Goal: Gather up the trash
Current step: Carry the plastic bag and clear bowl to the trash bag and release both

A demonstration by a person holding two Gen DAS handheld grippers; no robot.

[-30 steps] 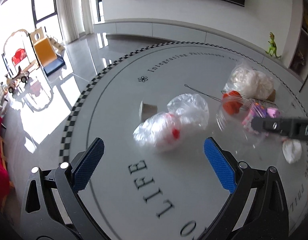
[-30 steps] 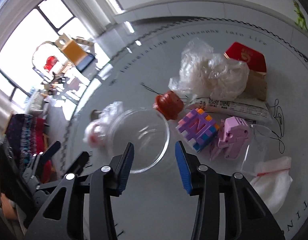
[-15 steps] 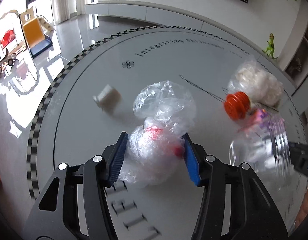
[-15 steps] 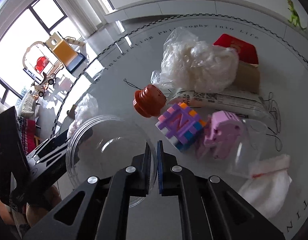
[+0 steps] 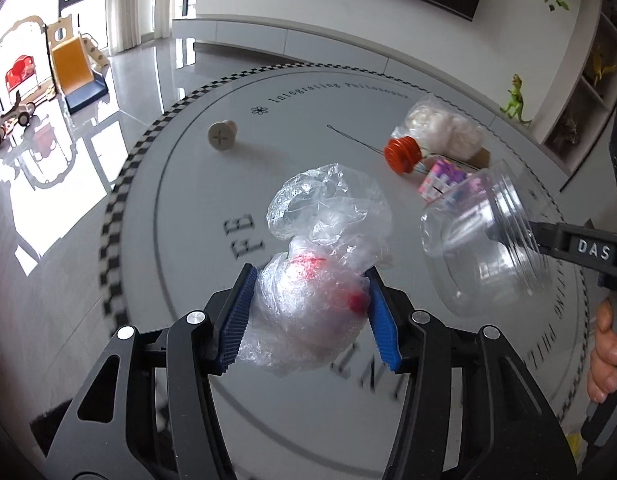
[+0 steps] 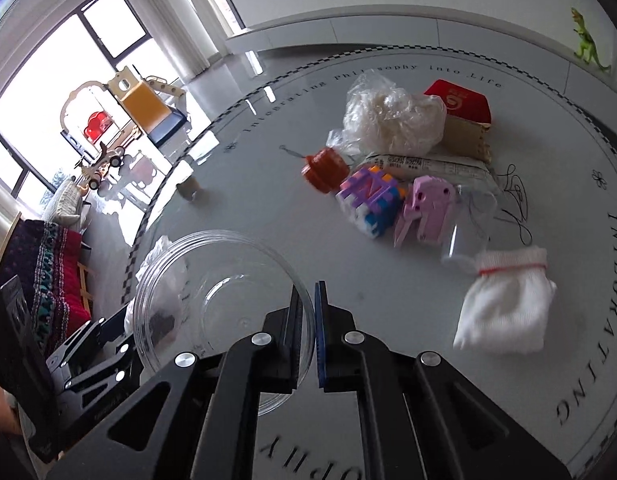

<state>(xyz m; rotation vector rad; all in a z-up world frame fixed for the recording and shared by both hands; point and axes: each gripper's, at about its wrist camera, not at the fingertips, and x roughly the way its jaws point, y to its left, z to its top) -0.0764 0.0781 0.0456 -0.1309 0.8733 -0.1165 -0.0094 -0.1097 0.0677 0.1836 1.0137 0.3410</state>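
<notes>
My left gripper (image 5: 308,316) is shut on a crumpled clear plastic bag (image 5: 320,280) with red marks, lifted off the round white table (image 5: 212,216). Both blue pads press into the wad. My right gripper (image 6: 307,334) is shut on the rim of a clear plastic bowl (image 6: 212,304), which hangs tilted above the table; the same bowl (image 5: 480,248) shows at the right of the left wrist view. Seen through the bowl, the bag (image 6: 164,276) and the left gripper lie at lower left in the right wrist view.
Farther back lie a bagged white wad (image 6: 392,120), an orange spool (image 6: 324,168), a purple block toy (image 6: 372,200), a pink toy (image 6: 424,208), a red box (image 6: 460,100), a white cloth pouch (image 6: 504,308) and a beige peg (image 5: 221,135). A hand (image 5: 606,352) grips the right tool.
The left gripper closed on the plastic bag and lifted it. The right gripper closed on the bowl's rim and raised it, moving toward the near left. The beige peg rolled.
</notes>
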